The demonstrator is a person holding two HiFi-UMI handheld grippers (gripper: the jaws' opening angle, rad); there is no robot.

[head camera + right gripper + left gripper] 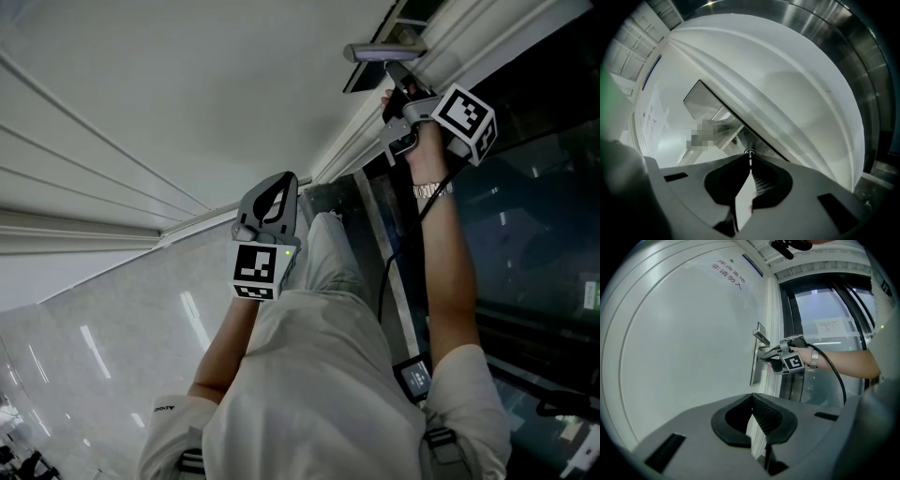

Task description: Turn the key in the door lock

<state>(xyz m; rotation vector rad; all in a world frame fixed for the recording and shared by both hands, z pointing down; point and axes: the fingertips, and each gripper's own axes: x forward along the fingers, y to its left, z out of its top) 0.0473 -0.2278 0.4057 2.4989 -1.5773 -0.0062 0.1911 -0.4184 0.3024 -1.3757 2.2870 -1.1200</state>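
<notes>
- Right claw (750, 164) clamped on key (750, 157); key sits at claw's tip, blade in lock (750, 151), near door's (684, 357) edge, just below handle (761, 337).
- Step: prob. mid-turn. Next needs more wrist roll, w/o pulling key out.
- Left claw (751, 399) closed, empty, well back from lock.

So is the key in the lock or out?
In, it seems: the key, pinched in the right gripper, runs straight into the round lock.
</notes>
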